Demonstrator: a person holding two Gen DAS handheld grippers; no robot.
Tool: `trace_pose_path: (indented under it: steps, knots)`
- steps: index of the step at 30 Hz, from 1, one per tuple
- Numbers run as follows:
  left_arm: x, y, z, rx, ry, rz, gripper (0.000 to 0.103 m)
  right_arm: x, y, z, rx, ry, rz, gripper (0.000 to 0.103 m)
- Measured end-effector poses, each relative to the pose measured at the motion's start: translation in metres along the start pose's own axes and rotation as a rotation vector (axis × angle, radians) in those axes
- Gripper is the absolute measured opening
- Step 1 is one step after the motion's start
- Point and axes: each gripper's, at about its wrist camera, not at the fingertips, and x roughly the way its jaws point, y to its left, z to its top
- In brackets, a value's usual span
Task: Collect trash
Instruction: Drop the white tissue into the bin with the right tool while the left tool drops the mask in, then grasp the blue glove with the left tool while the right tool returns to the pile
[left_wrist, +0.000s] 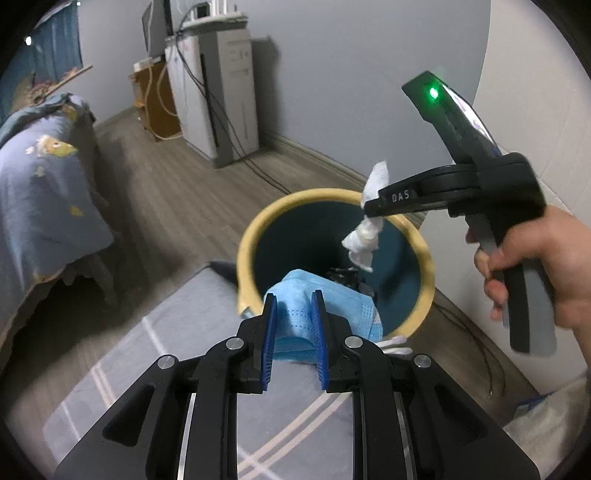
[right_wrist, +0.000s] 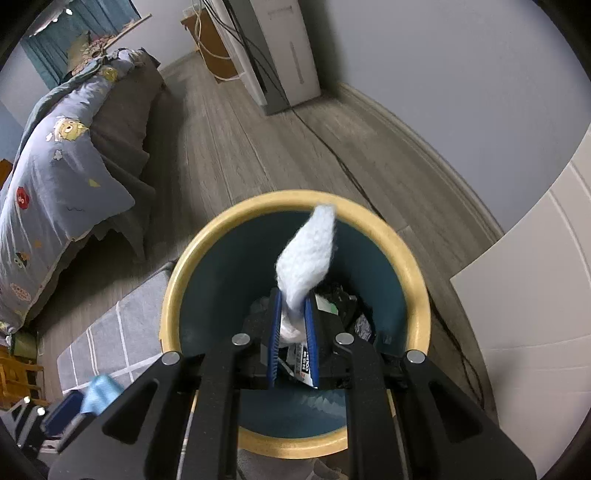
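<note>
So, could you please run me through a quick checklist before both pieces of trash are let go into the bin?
1. Right tool pinching tissue: ok.
2. Tissue above bin opening: ok.
3. Left tool pinching blue mask: ok.
4. Mask fully over the opening: not ok, it hangs at the near rim.
5. Room left in bin: ok, trash only at the bottom.
6. Tools apart from each other: ok.

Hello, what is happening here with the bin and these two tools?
A person is collecting trash with a hand-held tool in each hand. The right tool is shut on a crumpled white tissue and holds it over the open bin, which has a yellow rim and already has some dark rubbish at the bottom. The left tool is shut on a blue face mask, at the bin's near edge. Neither piece has been dropped in yet.
</note>
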Motion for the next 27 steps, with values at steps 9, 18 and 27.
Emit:
trace_pose_path:
  steps: [9, 18, 27]
  knots:
    - [0.056, -0.008, 0.01, -0.015, 0.066, 0.027, 0.02, 0.01, -0.002, 0.0, 0.015, 0.028, 0.038, 0.012]
    - [0.065, -0.004, 0.014, -0.042, 0.066, 0.057, 0.048, 0.008, 0.002, 0.001, 0.019, 0.022, 0.046, 0.012]
    - [0.046, 0.009, -0.001, -0.113, 0.033, 0.081, 0.093, 0.002, 0.003, 0.002, 0.039, -0.014, -0.017, 0.091]
